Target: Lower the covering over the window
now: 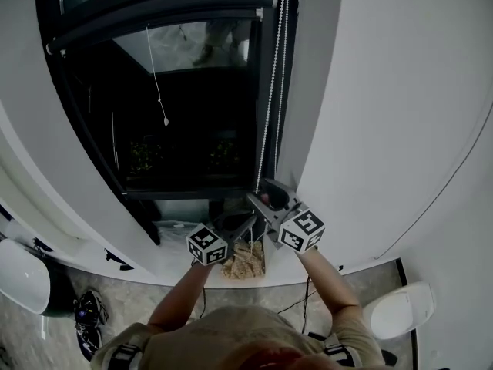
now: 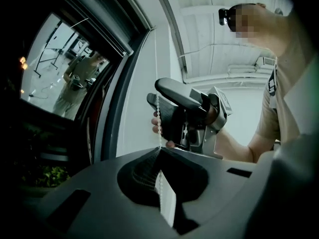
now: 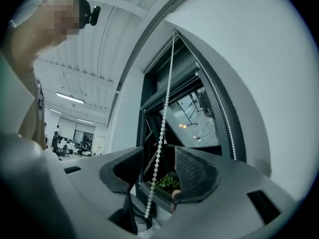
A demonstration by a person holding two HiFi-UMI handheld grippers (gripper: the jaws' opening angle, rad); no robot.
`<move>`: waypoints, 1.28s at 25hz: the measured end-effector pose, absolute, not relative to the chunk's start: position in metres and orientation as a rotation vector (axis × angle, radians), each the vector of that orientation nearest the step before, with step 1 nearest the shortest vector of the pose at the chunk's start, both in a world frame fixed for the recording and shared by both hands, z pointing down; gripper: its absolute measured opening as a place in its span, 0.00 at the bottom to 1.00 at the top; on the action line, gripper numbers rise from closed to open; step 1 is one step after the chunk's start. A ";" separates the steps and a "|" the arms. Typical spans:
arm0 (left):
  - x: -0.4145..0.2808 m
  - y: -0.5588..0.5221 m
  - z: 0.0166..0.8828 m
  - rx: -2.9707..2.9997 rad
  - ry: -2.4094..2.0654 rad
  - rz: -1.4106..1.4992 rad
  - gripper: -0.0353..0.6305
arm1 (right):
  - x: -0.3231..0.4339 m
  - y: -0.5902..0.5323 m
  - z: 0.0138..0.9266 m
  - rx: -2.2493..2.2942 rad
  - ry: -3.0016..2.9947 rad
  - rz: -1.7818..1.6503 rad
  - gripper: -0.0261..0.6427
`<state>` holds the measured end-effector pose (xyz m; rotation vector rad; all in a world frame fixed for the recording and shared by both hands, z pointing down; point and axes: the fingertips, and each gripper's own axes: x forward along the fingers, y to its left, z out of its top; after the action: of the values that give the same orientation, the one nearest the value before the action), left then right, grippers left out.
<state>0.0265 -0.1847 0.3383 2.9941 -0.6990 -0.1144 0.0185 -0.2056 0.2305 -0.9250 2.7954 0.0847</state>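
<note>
**Head view.** A dark-framed glass window (image 1: 192, 129) is set in a white wall (image 1: 385, 91). The dark roller blind (image 1: 154, 21) sits rolled up at the window's top, w/ the glass below it uncovered. A thin white pull cord w/ a small drop-shaped end (image 1: 158, 83) hangs from the blind's lower bar. The white bead chain (image 1: 271, 91) runs down the window's R edge, just beside the frame, to both grippers. The left gripper (image 1: 245, 226) is the lower one, nearer the white sill (image 1: 177, 264). The right gripper (image 1: 262, 193) is just above it on the same chain line. A beige woven object (image 1: 245, 260) lies on the sill beneath them.

**Left gripper view.** The left gripper (image 2: 159, 151) has its jaws together, clamped on the bead chain (image 2: 158, 123). The chain rises straight from the pinch pt. past the right gripper (image 2: 187, 116), close above.

**Right gripper view.** The right gripper (image 3: 159, 173) has its jaws wide apart. The bead chain (image 3: 164, 108) passes b/w them & touches neither pad. Its 2nd strand runs further R, along the frame. Green foliage (image 3: 167, 183) shows through the gap.
</note>
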 end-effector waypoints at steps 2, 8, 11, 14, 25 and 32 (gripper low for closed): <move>0.025 -0.186 0.336 3.000 -0.715 -0.118 0.08 | 0.016 -0.208 0.231 -0.919 2.807 0.079 0.31; 0.007 -0.202 0.334 2.988 -0.892 -0.133 0.08 | 0.022 -0.202 0.247 -0.964 2.847 0.076 0.31; -0.001 -0.204 0.350 2.964 -0.907 -0.156 0.09 | 0.031 -0.203 0.266 -1.051 2.839 0.131 0.31; -0.019 -0.200 0.369 2.887 -0.930 -0.243 0.17 | 0.042 -0.199 0.290 -1.136 2.827 0.178 0.31; -0.011 -0.169 0.441 2.838 -0.969 -0.118 0.22 | 0.078 -0.171 0.429 -1.218 2.926 0.053 0.31; 0.000 -0.151 0.513 2.782 -0.930 0.000 0.21 | 0.095 -0.153 0.508 -1.275 2.986 0.079 0.31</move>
<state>-0.0004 -0.1508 0.5132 2.7819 -0.9303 0.0004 0.0947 -0.1534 0.5080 -1.2748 2.9864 0.0788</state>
